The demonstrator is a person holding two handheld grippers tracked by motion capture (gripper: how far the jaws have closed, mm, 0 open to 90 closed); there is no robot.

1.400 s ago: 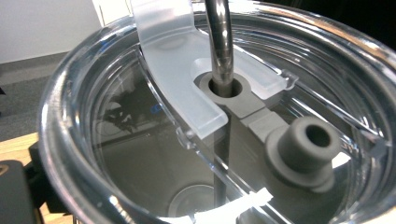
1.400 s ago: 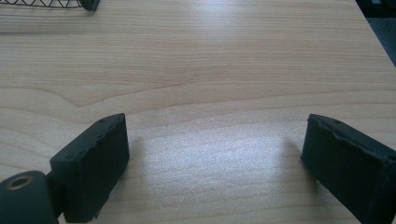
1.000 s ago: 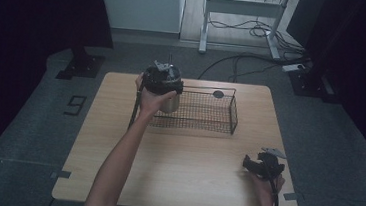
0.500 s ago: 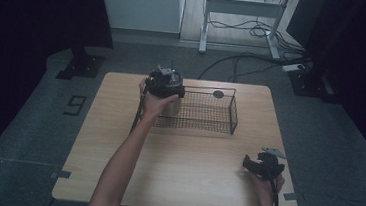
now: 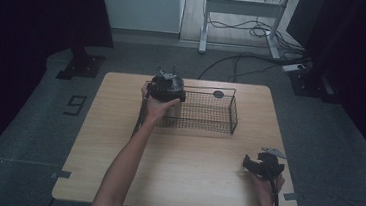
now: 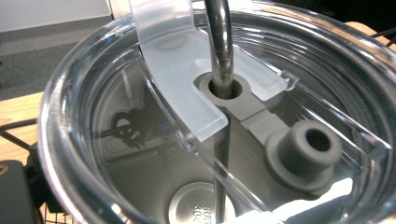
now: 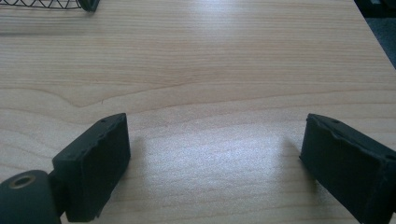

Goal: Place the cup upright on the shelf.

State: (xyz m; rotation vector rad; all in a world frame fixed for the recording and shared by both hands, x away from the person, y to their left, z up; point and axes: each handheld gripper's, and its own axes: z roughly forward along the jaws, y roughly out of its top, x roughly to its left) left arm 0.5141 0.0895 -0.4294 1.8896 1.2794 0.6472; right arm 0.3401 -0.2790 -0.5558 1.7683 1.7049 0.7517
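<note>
In the high view the left gripper (image 5: 167, 87) sits at the left end of a black wire basket (image 5: 219, 128) that stands on the far half of a light wooden table (image 5: 115, 162). The person's left hand (image 5: 156, 108) wraps the gripper from the near side, the forearm running back to the bottom edge. Under the gripper a pale cylindrical body shows at the basket's left end, probably the tumbler seen up close, though the high view is too coarse to say whether it rests on the basket floor or hangs just above it.

The left gripper view looks straight down onto a clear plastic tumbler lid (image 6: 116, 84). A metal straw (image 6: 219, 42) passes through a grey grommet (image 6: 224, 88) near the lid's middle, and a frosted sliding tab (image 6: 187, 70) curves round that grommet. Beside it a grey rubber spout (image 6: 310, 149) stands up from the lid. Through the lid the steel bottom of the cup is visible. The jaws are out of sight behind the lid, so whether this claw is clamped on the tumbler cannot be told.

The right gripper (image 5: 265, 166) rests low over the near right part of the table, well apart from the basket, held in the right hand (image 5: 264, 183). In the right gripper view its two black jaws stand wide apart with bare wood grain between them, and a corner of the wire basket (image 7: 51, 4) shows at the top left.
</note>
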